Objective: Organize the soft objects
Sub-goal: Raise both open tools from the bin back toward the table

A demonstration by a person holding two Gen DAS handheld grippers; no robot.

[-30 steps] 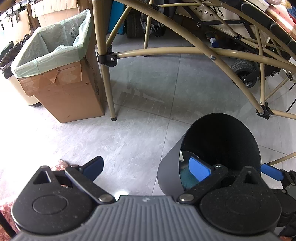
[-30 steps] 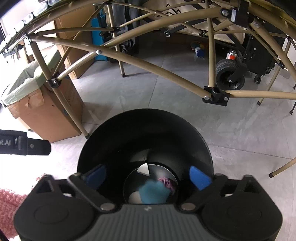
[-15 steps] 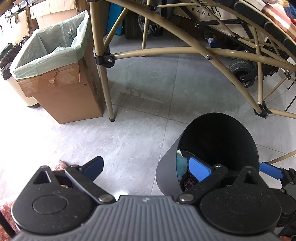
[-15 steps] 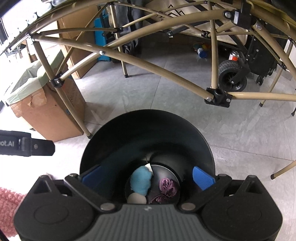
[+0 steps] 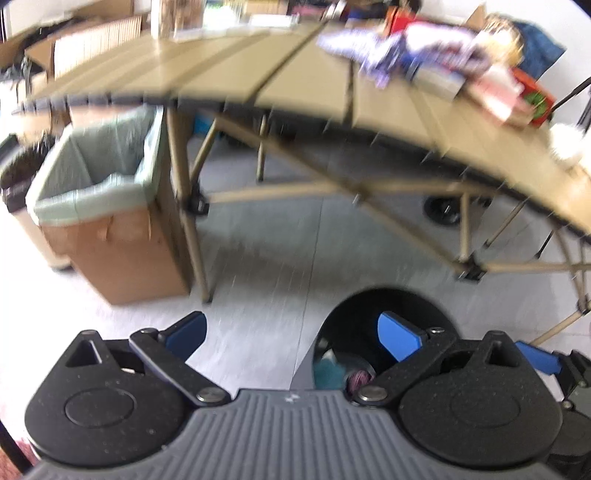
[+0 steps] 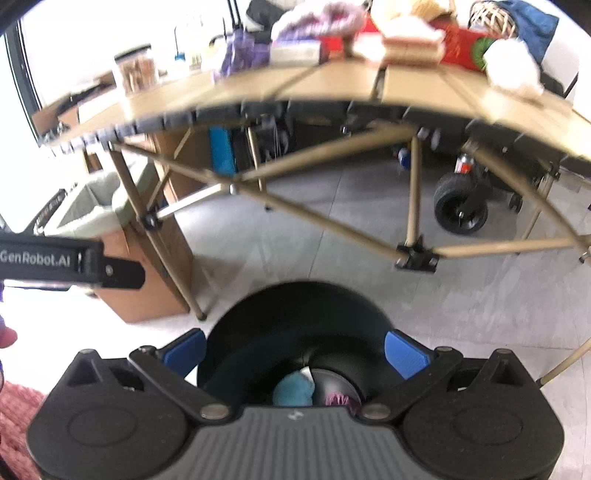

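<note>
Both views have swung upward within the last second: the table top and its load now show, where only the frame and floor showed before. Both are motion-blurred.

Left gripper: jaws spread wide, nothing between them. Right gripper: jaws likewise wide apart and empty, poised over the bin.

Bin stands on the floor in front of the table. At its bottom lie a teal soft item and a purple one, side by side.

Assessment: deposit appears complete. More soft items remain on the table; the lift likely begins the next fetch.
</note>
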